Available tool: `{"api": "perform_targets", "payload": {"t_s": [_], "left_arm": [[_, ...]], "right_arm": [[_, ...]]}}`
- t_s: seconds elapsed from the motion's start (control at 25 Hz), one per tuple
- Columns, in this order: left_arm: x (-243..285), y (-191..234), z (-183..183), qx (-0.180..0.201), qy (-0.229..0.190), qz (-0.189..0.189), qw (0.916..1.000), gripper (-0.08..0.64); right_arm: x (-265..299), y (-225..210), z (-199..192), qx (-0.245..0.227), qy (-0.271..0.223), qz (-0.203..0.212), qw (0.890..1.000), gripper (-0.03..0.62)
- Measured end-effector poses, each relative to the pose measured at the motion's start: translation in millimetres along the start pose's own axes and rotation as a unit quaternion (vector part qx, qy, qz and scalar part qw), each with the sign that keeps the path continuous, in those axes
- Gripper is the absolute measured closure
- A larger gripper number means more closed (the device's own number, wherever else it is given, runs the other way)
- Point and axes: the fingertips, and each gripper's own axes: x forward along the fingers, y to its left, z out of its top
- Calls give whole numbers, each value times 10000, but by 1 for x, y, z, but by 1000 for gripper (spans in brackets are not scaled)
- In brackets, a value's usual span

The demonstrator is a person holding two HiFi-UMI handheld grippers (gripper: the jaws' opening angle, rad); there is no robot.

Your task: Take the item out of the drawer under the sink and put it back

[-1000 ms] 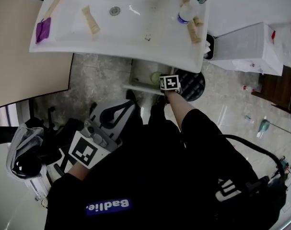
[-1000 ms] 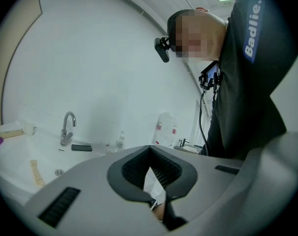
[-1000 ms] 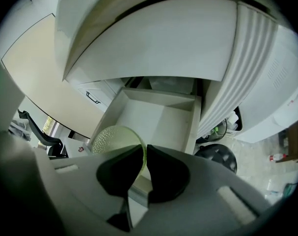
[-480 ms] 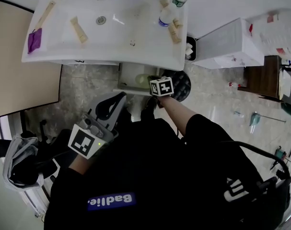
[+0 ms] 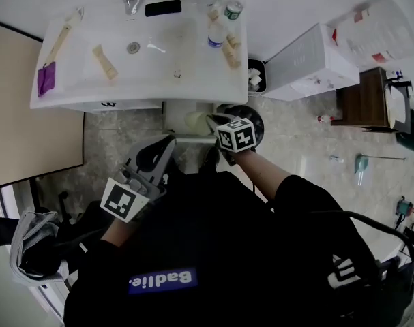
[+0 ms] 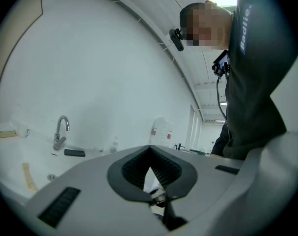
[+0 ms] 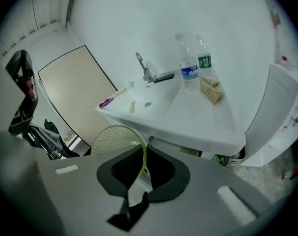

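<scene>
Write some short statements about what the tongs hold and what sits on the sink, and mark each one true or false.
1. The right tongs grip a round pale-green mesh item by its edge. True.
2. The left tongs hold a bottle. False: they are shut with nothing between them.
3. A blue-labelled bottle and a green-labelled bottle stand on the sink. True.
4. The purple item lies on the floor. False: it lies on the sink's left edge, as the head view shows it.
</scene>
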Motion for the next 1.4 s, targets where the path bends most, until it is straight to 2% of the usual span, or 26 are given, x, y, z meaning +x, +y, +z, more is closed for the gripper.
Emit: {"api": "perform_targets", "payload": {"t_s": [0.4, 0.8, 0.96, 1.12, 1.4], "left_arm": [[17, -14, -2, 67, 112, -362, 9993, 555], [33, -34, 3, 147, 192, -731, 9970, 555], [36, -36, 1, 106, 257, -776, 9966, 555], [40, -39, -1, 115, 354, -800, 9961, 555], [39, -41, 0, 75, 254, -774, 9966, 555]], "right_arm": [[-88, 59, 61, -257, -1005, 443, 9936, 569], [-163, 84, 105, -546, -1916, 456, 9789, 569], [-179, 91, 111, -439, -2084, 564, 9754, 569], [-187, 93, 116, -541, -2177, 551, 9730, 569], [-186, 90, 110, -513, -2129, 549, 9742, 569]]}}
